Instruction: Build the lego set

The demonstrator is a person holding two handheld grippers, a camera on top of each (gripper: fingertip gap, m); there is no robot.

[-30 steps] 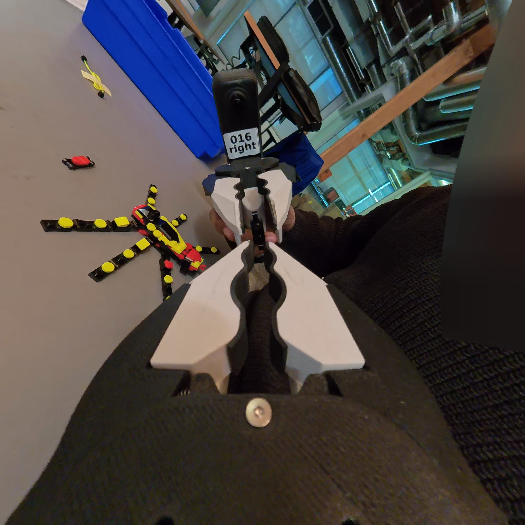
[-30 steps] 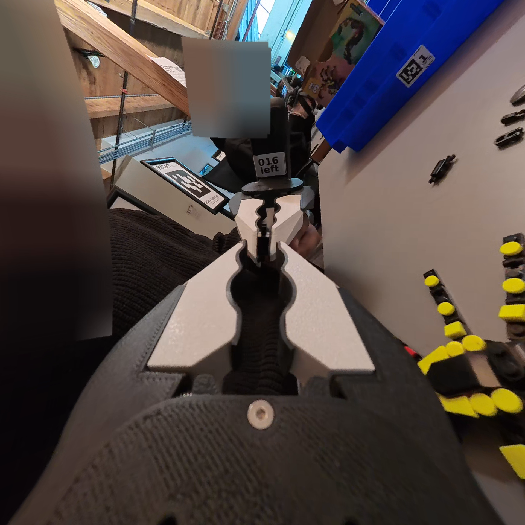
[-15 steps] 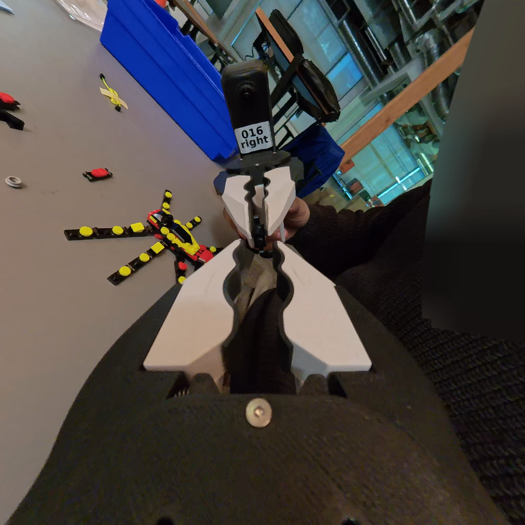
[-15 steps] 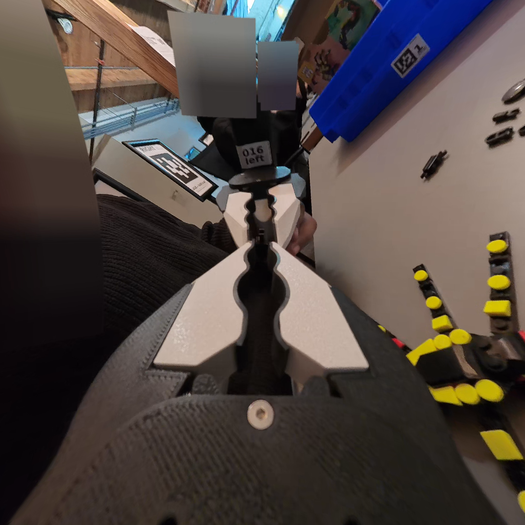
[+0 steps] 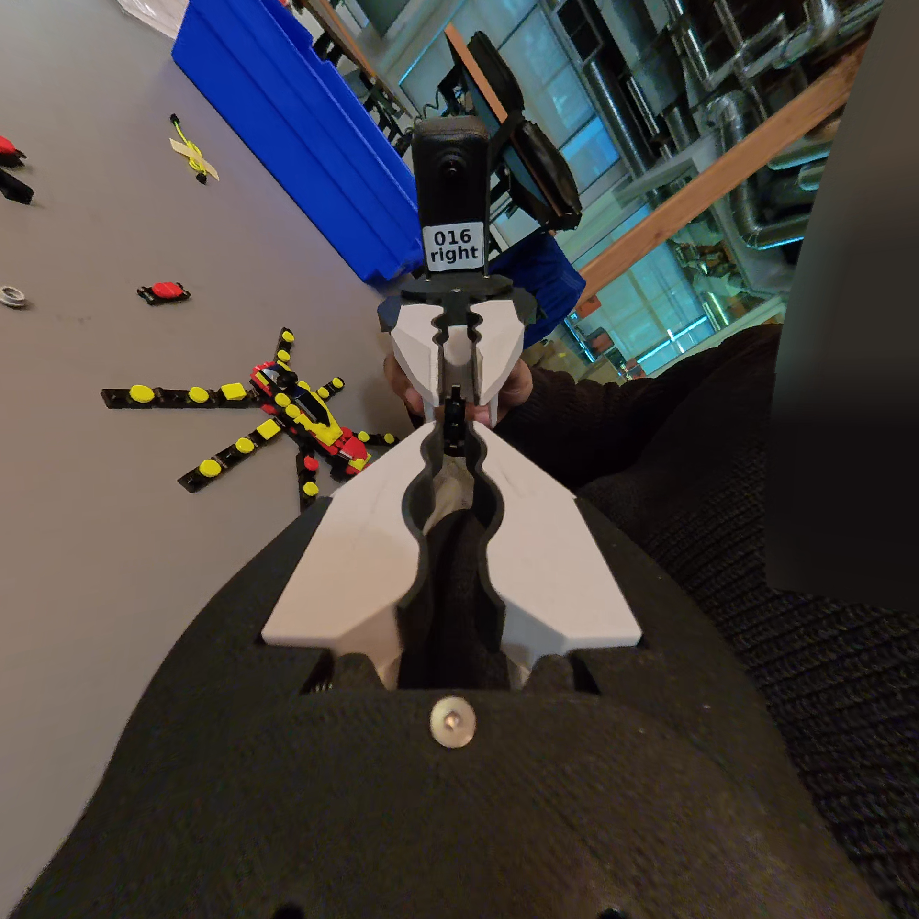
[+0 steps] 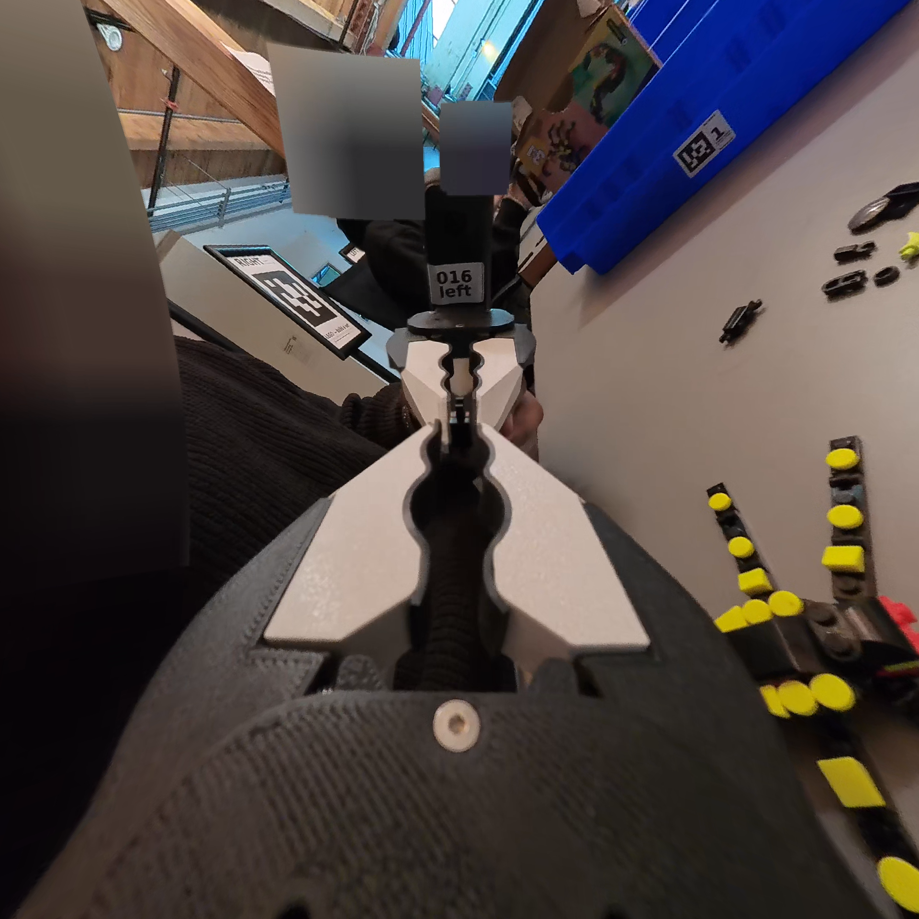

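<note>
Grippers tip to tip above table (image 5: 99,597): left gripper (image 5: 453,437) and right gripper (image 6: 455,442) both clamp, apparently, one black piece (image 5: 453,415). Model (image 5: 303,417) lies near bin (image 5: 298,129), contents hidden.

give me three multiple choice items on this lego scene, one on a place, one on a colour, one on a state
1. Where does the lego model lie?
A. on the grey table
B. inside the blue bin
C. between gripper fingers

2. What colour are the round studs on the model's black arms?
A. white
B. yellow
C. green

3. How do the two grippers stand?
A. far apart, both empty
B. one lying on the table
C. tip to tip, a small black piece between them

Key: 1 A, it rests on the table beside the blue bin. 2 B, yellow dots line each arm. 3 C, the left gripper and right gripper meet at the small black piece.
</note>
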